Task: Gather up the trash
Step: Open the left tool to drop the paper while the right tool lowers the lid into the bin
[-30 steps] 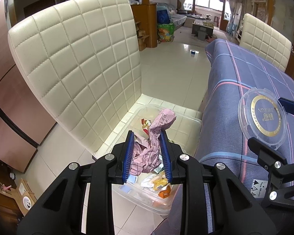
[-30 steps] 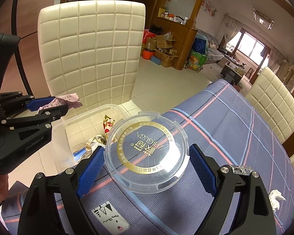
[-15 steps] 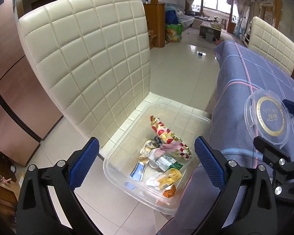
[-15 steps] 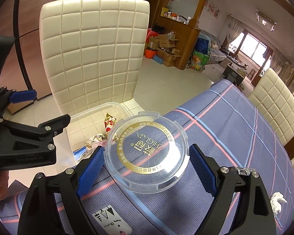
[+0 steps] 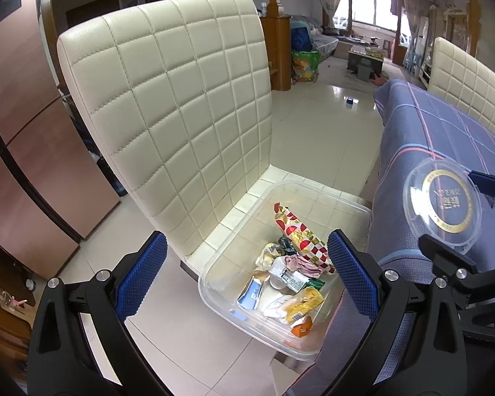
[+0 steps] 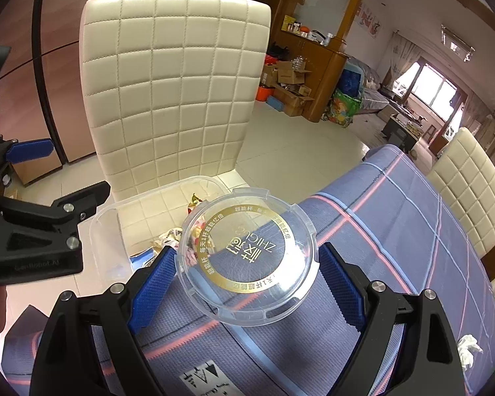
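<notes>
My left gripper [image 5: 247,241] stands open above a clear plastic bin [image 5: 214,283] on the cream chair seat, with nothing between its blue pads. A crumpled pink wrapper [image 5: 300,262] lies in the bin among several others, next to a red-and-gold checked packet [image 5: 300,237]. My right gripper [image 6: 247,254] is shut on a clear round lid [image 6: 247,257] with a gold ring, held tilted over the table's edge beside the bin. The lid [image 5: 442,204] also shows at the right of the left wrist view.
The cream quilted chair [image 5: 181,115] backs the bin. A blue plaid cloth covers the table [image 6: 396,231], with a crumpled white tissue [image 6: 468,349] on it at the right. A second cream chair [image 6: 472,191] stands beyond the table. Tiled floor lies to the left.
My left gripper opened and the pink wrapper fell from it into the bin. The right gripper kept its hold on the lid and stayed in place.
</notes>
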### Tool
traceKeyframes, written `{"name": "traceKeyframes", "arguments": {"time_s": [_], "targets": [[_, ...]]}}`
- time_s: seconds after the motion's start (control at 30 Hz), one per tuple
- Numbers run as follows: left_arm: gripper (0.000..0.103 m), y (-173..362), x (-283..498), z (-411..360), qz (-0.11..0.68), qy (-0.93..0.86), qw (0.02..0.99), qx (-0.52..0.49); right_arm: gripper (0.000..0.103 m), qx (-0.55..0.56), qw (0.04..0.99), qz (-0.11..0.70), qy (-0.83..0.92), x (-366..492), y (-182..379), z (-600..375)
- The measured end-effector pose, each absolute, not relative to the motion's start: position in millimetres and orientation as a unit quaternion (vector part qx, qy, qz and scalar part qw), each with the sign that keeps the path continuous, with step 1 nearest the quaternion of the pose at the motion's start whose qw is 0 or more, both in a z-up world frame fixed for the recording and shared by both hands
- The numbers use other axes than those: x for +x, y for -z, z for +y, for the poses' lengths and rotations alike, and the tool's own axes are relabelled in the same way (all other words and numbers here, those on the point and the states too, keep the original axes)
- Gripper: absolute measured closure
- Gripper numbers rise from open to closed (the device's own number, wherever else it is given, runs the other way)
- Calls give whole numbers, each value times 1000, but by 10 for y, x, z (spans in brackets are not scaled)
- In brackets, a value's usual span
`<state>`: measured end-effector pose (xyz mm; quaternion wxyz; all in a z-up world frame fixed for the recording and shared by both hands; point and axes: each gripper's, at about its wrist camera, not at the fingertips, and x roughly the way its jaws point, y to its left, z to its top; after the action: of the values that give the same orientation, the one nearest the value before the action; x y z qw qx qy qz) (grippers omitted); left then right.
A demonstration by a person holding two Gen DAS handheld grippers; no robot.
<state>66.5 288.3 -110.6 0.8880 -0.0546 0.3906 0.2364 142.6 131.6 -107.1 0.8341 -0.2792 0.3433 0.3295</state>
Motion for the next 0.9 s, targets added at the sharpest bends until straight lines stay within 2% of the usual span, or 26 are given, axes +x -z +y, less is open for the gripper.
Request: {"name": "traceKeyframes", "arguments": {"time_s": [0.9], "targets": [[6, 1094, 576, 3058, 389, -253, 883, -73, 16, -317, 823, 324, -343, 1348, 1143, 1490]]}}
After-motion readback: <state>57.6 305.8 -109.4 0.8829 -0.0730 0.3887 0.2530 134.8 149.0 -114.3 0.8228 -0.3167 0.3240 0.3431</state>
